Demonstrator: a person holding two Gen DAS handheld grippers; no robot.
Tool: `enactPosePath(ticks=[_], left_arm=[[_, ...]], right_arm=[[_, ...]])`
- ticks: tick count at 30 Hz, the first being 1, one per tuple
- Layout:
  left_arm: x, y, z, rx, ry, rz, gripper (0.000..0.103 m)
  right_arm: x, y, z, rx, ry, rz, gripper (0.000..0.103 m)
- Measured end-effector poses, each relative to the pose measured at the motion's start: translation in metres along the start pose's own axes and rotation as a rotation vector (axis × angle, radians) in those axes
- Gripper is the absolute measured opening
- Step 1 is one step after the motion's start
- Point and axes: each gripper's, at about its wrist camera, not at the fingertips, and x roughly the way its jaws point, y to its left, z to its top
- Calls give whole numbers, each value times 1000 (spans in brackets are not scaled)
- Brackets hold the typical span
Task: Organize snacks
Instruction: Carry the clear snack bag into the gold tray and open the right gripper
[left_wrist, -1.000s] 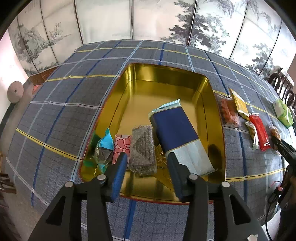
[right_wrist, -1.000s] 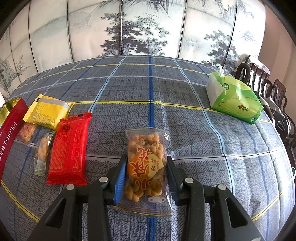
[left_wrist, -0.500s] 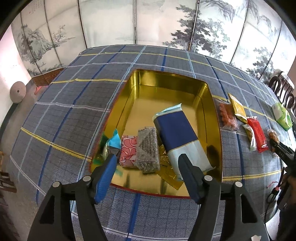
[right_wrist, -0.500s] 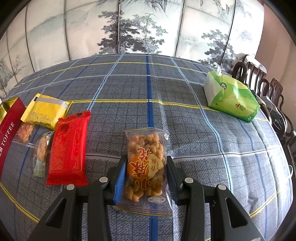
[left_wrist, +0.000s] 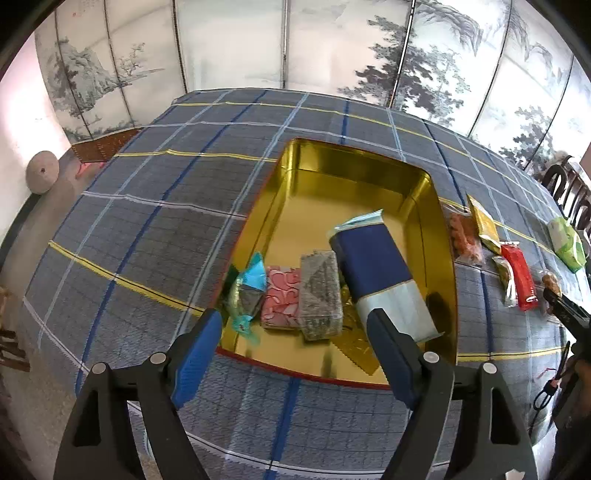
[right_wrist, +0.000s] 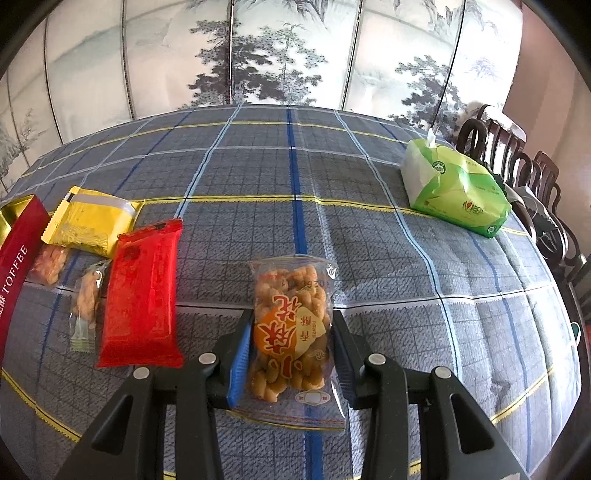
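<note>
1. The gold tin (left_wrist: 439, 236) sat on the plaid tablecloth (left_wrist: 147, 229) and served as the landmark for everything else.
2. The left gripper (left_wrist: 295, 332) hung over the tin's near rim with its jaws spread wide and nothing between them.
3. Inside the tin, along its near end, lay a teal-wrapped candy (left_wrist: 247, 291), a pink patterned packet (left_wrist: 282, 297), a grey speckled bar (left_wrist: 319, 295) and a large navy and white pouch (left_wrist: 380, 280), side by side (the pouch angled toward the tin's far right corner).
4. A gold serrated wrapper (left_wrist: 356, 345) showed beneath them near the tin's front edge.
5. Outside the tin's right wall, on the cloth, lay a clear bag of orange snacks (right_wrist: 50, 260), a yellow packet (right_wrist: 92, 221), a small clear sachet (right_wrist: 86, 302) and a red packet (right_wrist: 142, 295).
6. Farther right of the tin than those, the right gripper (right_wrist: 291, 345) had its jaws closed against both sides of a clear bag of fried dough twists (right_wrist: 290, 325), which lay flat on the cloth.
7. The tin's red side, printed TOFFEE, showed at the left edge of the right wrist view.
8. A green tissue pack (right_wrist: 454, 192) lay well apart from the tin, near the table's far right edge, by dark wooden chairs (right_wrist: 524, 177).
</note>
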Motion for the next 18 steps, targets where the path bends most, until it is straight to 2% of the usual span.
enactPosePath(ticks=[10, 18], left_arm=[[-10, 8, 1, -8, -37, -1, 80], [-14, 21, 0, -27, -51, 14, 81]], right_arm=[[-34, 24, 15, -9, -64, 59, 40], [-61, 84, 21, -90, -88, 185, 40]])
